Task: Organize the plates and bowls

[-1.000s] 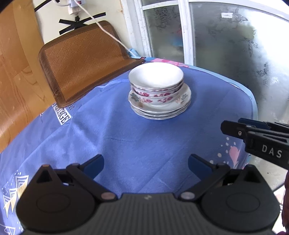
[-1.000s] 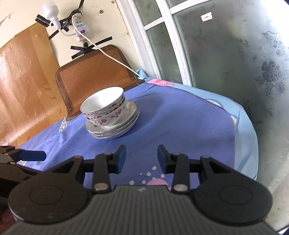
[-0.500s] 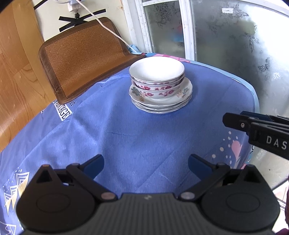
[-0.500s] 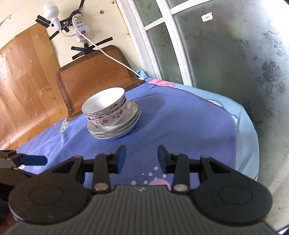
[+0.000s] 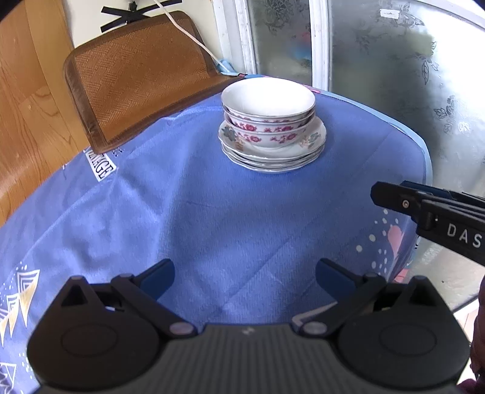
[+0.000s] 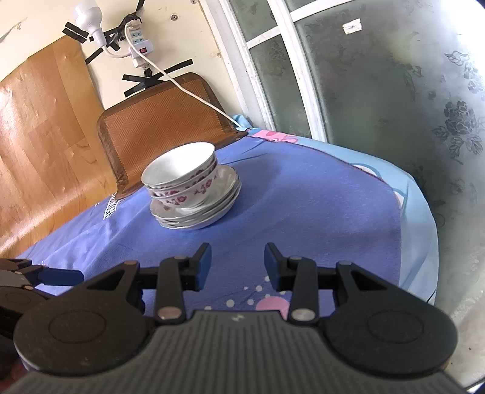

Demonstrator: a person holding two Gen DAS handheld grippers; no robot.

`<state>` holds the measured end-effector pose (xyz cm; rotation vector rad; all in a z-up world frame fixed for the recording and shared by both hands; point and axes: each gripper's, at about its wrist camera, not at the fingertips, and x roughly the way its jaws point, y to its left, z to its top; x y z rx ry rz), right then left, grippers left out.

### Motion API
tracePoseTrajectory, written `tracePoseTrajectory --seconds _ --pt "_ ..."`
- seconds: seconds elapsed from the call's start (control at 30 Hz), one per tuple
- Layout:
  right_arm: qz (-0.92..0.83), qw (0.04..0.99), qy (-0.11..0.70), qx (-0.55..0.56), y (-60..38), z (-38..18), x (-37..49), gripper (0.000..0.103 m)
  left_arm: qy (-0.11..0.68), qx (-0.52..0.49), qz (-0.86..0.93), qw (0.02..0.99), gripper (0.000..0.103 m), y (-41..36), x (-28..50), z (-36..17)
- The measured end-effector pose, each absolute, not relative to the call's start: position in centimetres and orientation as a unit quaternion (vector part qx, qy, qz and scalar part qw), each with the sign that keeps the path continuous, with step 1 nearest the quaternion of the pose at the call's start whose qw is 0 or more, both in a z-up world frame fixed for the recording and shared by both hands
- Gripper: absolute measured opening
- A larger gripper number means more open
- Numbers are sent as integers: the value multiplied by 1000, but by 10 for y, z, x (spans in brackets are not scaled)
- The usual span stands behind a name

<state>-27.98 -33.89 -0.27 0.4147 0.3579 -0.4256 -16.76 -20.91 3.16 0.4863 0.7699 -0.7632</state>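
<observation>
White bowls (image 5: 268,100) with pink-red floral bands at centre, plates (image 5: 272,151) perhaps green-and-pink flowered, blue tablecloth (image 5: 212,212) with pink heart lower right, brown woven mat (image 5: 136,69) upper left

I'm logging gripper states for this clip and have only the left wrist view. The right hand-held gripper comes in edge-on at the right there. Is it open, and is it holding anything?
Observer: In the right wrist view the right hand-held gripper has its jaws apart with nothing between them; only the blue cloth shows in the gap.
Operator: The white cable leaves my frame at the top. Where does it go?
Observer: Up to a power strip fixed to the wall with black tape.
Operator: Anything else on that wall?
Observer: A white bulb in a socket, taped up to the left of the strip.
</observation>
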Motion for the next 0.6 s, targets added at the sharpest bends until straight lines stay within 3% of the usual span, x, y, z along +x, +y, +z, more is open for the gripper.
tracePoseTrajectory --seconds 0.6 --pt "-202 941 182 200 -338 -4 -274 42 392 216 -355 821 103 -205 -161 25"
